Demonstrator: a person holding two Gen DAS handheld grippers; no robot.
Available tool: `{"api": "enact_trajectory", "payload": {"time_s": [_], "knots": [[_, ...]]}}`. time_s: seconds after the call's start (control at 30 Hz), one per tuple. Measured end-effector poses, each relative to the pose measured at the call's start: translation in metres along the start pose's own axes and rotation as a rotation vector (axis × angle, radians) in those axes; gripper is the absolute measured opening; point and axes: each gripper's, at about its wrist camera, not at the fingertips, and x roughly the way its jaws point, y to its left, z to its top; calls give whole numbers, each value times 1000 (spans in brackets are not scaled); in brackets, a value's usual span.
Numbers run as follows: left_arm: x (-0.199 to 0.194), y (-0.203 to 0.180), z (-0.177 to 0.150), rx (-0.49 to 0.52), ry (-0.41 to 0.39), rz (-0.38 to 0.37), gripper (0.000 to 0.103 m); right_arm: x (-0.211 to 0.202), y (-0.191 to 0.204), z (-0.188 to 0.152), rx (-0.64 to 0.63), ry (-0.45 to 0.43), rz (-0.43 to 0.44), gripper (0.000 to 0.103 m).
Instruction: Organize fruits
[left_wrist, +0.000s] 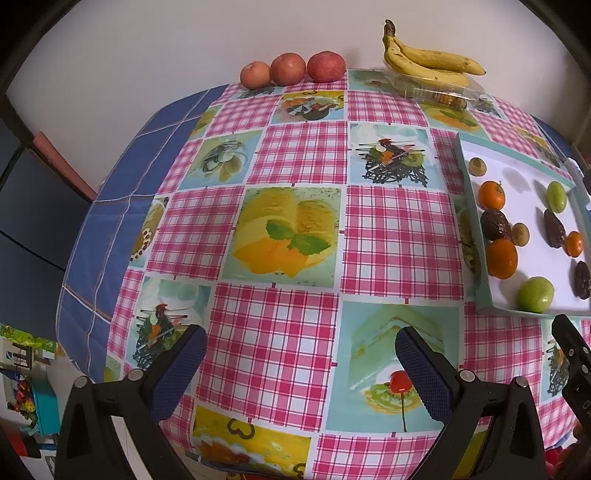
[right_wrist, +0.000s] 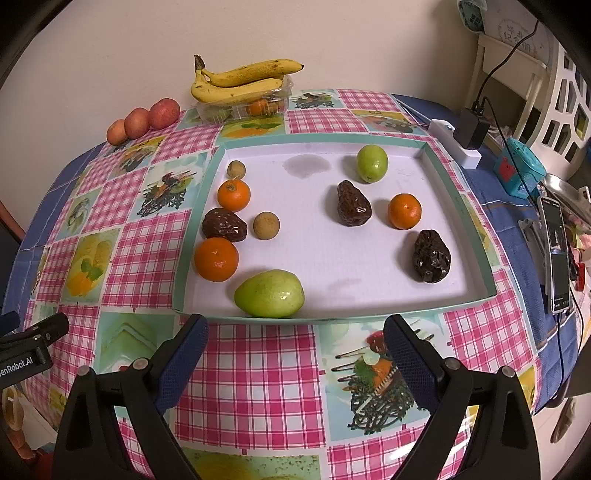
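Both claws, left claw (left_wrist: 300, 369) and right claw (right_wrist: 295, 354), are held wide open and empty above the table (right_wrist: 258, 369); fruits are scattered in the tray (right_wrist: 332, 317).

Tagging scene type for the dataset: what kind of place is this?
Likely a home room, a dining or kitchen table: a food-print tablecloth, bananas on a plastic punnet, and a charger with a phone at the table's edge.

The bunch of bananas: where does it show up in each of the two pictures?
Left wrist view: bananas top right, by the wall.
Right wrist view: bananas top, left of centre, on a clear plastic box.
Shared landmark: the row of three apples left of them.
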Motion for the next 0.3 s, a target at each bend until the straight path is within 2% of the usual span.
{"api": "enact_trajectory", "payload": {"time_s": [0.3], "knots": [[-1, 2, 0, -4, -1, -1, 103, 0, 1, 0, 1, 1, -1, 96]]}}
